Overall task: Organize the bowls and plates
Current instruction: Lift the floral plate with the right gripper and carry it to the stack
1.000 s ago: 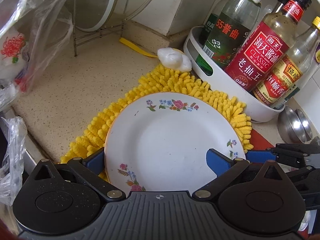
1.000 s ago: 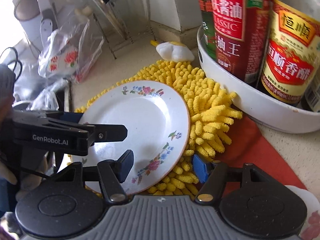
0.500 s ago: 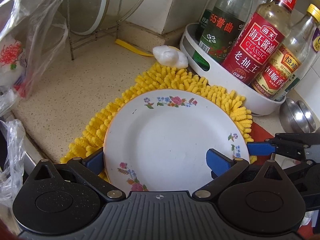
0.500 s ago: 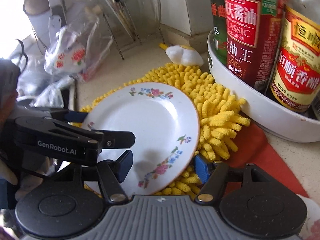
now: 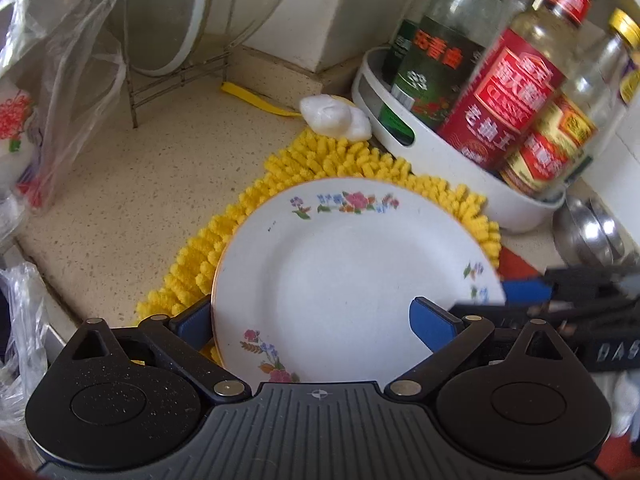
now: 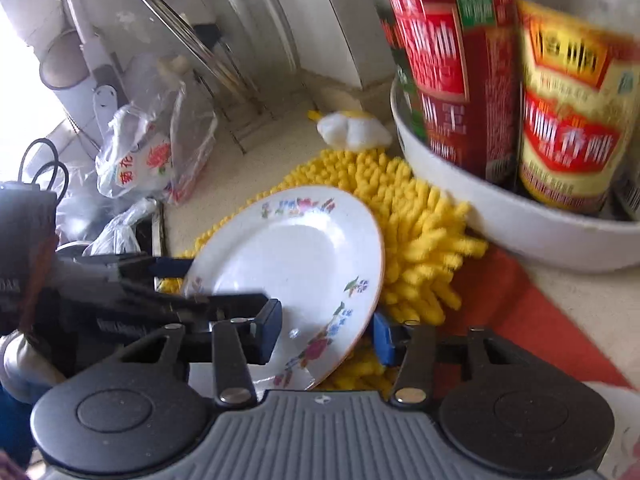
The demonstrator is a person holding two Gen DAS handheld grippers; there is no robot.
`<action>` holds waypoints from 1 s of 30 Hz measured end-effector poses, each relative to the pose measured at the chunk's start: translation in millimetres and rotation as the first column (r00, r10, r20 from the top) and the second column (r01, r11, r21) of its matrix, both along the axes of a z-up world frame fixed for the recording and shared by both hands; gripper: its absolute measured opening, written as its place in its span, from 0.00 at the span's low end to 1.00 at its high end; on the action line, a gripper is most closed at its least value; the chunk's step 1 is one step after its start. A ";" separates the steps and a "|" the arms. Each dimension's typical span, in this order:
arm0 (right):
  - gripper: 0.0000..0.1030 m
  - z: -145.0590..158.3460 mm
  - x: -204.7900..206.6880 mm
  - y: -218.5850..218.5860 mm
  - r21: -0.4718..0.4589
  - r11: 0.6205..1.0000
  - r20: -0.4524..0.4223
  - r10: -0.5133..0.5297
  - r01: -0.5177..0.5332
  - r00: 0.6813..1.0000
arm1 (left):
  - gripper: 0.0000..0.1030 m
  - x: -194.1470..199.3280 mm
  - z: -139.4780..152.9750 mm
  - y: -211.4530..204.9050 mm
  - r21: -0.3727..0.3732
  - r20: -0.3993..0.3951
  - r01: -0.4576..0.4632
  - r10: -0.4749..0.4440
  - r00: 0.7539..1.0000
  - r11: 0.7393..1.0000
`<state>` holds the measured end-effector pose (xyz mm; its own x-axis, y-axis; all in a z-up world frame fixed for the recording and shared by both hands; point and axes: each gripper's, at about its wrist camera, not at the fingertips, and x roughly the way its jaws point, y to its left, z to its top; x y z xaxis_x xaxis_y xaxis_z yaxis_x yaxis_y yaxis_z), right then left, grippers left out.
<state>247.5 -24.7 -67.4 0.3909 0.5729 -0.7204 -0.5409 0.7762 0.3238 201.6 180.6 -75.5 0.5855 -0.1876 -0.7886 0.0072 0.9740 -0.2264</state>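
A white plate with flower prints (image 5: pixel 344 276) lies on a yellow shaggy mat (image 5: pixel 320 156) on the counter; it also shows in the right wrist view (image 6: pixel 292 264). My left gripper (image 5: pixel 316 320) is open, one finger under the plate's left rim, the other over its face. My right gripper (image 6: pixel 326 336) is open around the plate's near right rim, one finger above the plate, one below beside the mat. The plate's right side looks tilted up off the mat.
A white round tray (image 5: pixel 440 160) with several sauce bottles (image 5: pixel 500 100) stands close behind the plate. A wire dish rack (image 5: pixel 172 40) stands at the back left. Plastic bags (image 5: pixel 48 80) lie left. Steel ladles (image 5: pixel 588 232) and a red cloth (image 6: pixel 520 300) lie right.
Both grippers have moved in along the plate's rim. The plate's right edge has risen slightly off the mat. The right gripper now reaches further over the plate.
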 end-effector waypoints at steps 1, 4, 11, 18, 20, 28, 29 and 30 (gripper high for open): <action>0.44 -0.3 2.0 0.5 0.002 1.000 -0.005 -0.005 0.006 1.000 | 0.97 -2.3 -0.2 -1.5 0.010 0.008 0.002 -0.002 1.000 1.000; 0.43 -5.8 7.4 2.8 -0.019 1.000 -0.022 -0.010 0.010 1.000 | 0.97 -4.6 4.7 1.8 -0.013 0.014 -0.011 0.011 1.000 1.000; 0.43 2.4 3.1 4.2 -0.019 1.000 0.007 0.005 -0.004 1.000 | 0.97 -6.1 10.4 5.8 -0.039 0.031 -0.038 0.039 0.999 0.999; 0.43 15.1 -10.8 -6.0 -0.003 0.999 0.053 0.038 -0.038 0.998 | 0.97 -17.4 29.6 -0.2 -0.022 0.093 -0.050 0.052 0.994 0.999; 0.43 18.7 -13.7 -11.2 0.010 0.999 0.064 0.034 -0.034 0.997 | 0.97 -20.5 34.8 -4.6 -0.012 0.106 -0.055 0.056 0.993 0.998; 0.43 33.0 -33.9 -42.3 0.033 0.999 0.099 -0.005 0.002 0.995 | 0.97 -27.8 51.7 -32.1 0.015 0.142 -0.024 0.022 0.990 1.000; 0.43 34.5 -36.8 -47.0 0.033 0.999 0.101 -0.014 0.011 0.995 | 0.97 -28.3 52.9 -36.8 0.019 0.146 -0.015 0.012 0.989 1.000; 0.43 35.8 -39.8 -51.7 0.034 0.999 0.103 -0.023 0.019 0.994 | 0.97 -29.0 54.1 -41.4 0.021 0.149 -0.006 0.003 0.989 1.000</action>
<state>207.7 -76.4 -31.6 0.4743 0.5863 -0.6567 -0.5563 0.7777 0.2926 172.6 139.2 -21.4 0.6975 -0.1687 -0.6965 0.0347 0.9787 -0.2023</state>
